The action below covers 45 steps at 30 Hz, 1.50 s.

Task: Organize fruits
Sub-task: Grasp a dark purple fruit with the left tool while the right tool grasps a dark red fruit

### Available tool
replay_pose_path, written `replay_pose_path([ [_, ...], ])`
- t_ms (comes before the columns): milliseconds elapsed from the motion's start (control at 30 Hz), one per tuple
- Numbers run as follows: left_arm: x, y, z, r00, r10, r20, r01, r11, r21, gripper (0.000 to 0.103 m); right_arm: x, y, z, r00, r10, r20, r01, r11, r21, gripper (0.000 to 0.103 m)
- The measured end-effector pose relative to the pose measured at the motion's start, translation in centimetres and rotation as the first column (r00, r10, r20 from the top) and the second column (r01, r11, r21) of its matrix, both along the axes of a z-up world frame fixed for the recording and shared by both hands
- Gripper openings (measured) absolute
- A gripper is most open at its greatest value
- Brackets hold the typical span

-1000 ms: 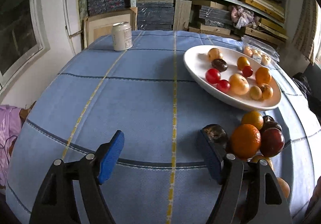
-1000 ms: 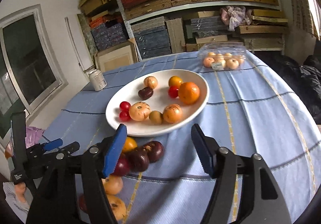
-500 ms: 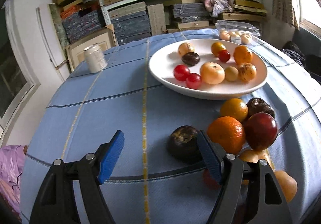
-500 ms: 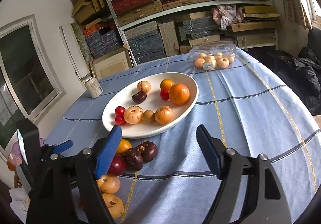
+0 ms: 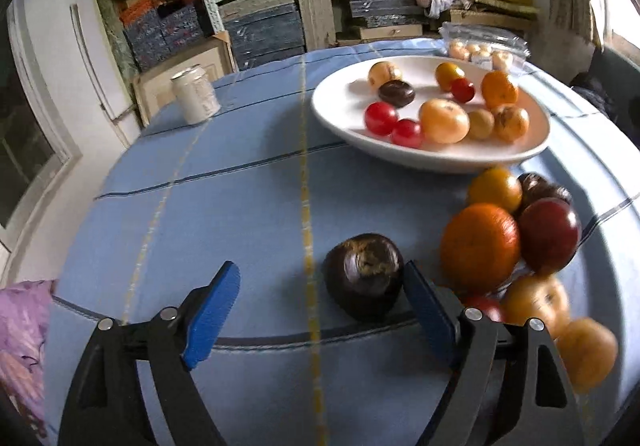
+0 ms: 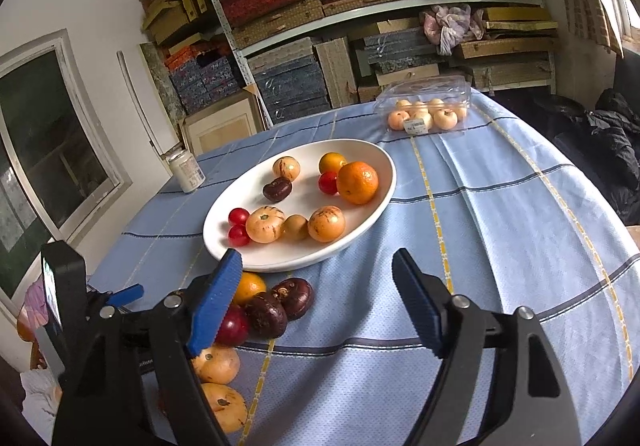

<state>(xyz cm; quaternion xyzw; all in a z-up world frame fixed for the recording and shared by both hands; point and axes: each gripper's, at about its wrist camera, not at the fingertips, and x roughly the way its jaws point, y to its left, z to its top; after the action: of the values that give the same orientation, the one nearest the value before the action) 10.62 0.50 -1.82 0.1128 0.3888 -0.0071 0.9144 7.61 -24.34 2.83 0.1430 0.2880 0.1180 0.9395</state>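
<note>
I saw a drink can (image 5: pixel 196 96) near the table's (image 5: pixel 248 206) far left edge, below shelves (image 6: pixel 360 6) of stacked boxes.

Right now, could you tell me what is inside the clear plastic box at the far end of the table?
The clear plastic box holds pale peach-coloured round fruits; a label hides part of them.

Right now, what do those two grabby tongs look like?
Both look alike: the left tongs and the right tongs have two black plastic arms with silver rivets, each tipped with a bright blue ridged pad. No cables or sleeves show.
</note>
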Motion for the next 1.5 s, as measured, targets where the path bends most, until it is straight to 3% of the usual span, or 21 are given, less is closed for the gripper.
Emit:
replay_pose_path([
  [133, 0.3, 1.1, 0.1, 1.0, 0.013, -0.02, -0.014, 0.997, -0.071, 0.079, -0.1, 0.0, 0.1, 1.0, 0.006, 0.002, -0.006, 1.0, -0.001, 0.075],
  [333, 0.6, 0.2, -0.3, 0.996, -0.072, -0.052, 0.065, 0.991, -0.114, 0.048, -0.2, 0.7, 0.1, 1.0, 0.026, 0.002, -0.026, 1.0, -0.012, 0.075],
  [400, 0.8, 0.0, -0.5, 0.995, -0.076, -0.063, 0.068, 0.99, -0.12, 0.045, -0.2, 1.0, 0.0, 0.999, 0.035, -0.003, -0.035, 0.999, -0.024, 0.075],
  [500, 1.1, 0.2, -0.5, 0.995, -0.079, -0.067, 0.067, 0.986, -0.155, 0.045, -0.3, 1.5, -0.1, 0.999, 0.045, -0.002, -0.045, 0.998, -0.038, 0.075],
  [733, 1.3, -0.2, -0.5, 0.994, -0.082, -0.066, 0.072, 0.987, -0.147, 0.044, -0.4, 4.0, -0.9, 0.993, 0.114, -0.017, -0.115, 0.985, -0.132, 0.075],
  [867, 1.2, -0.3, -0.5, 0.996, -0.07, -0.062, 0.061, 0.99, -0.13, 0.044, -1.4, 8.0, -1.9, 0.978, 0.209, -0.018, -0.205, 0.932, -0.298, 0.061],
  [967, 1.2, -0.4, -0.4, 0.996, -0.066, -0.062, 0.058, 0.991, -0.122, 0.044, -1.6, 9.9, -2.7, 0.968, 0.25, -0.037, -0.246, 0.9, -0.361, 0.054],
  [1200, 1.2, -0.4, -0.5, 0.996, -0.065, -0.063, 0.057, 0.991, -0.119, 0.044, -0.4, 10.2, -3.2, 0.961, 0.268, -0.072, -0.277, 0.909, -0.311, 0.044],
  [1500, 1.2, -0.4, -0.5, 0.996, -0.065, -0.063, 0.057, 0.991, -0.119, 0.044, 0.7, 11.5, -4.3, 0.948, 0.295, -0.115, -0.317, 0.892, -0.322, 0.043],
])
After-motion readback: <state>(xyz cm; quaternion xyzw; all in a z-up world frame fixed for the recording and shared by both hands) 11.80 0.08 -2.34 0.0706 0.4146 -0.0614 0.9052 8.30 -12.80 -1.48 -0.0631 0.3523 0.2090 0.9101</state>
